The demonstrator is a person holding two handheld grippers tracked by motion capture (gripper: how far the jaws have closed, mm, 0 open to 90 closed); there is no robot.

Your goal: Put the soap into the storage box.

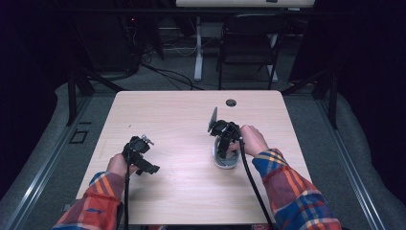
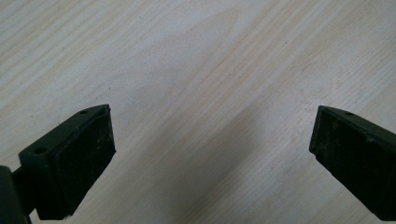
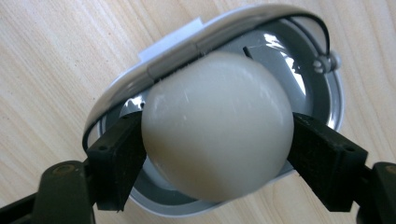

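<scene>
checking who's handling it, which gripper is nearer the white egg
Right. The right gripper has its jaws on either side of the egg, over a grey dish. The left gripper sits well off to the egg's left, jaws open over bare table.

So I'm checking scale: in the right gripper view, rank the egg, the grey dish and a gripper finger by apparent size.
1. Round grey dish
2. Smooth white egg
3. Black gripper finger, though nearness to the camera inflates it.

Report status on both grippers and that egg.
Left gripper open over bare table. Right gripper astride white egg in grey holder, pads touching. Nothing in the way.
</scene>
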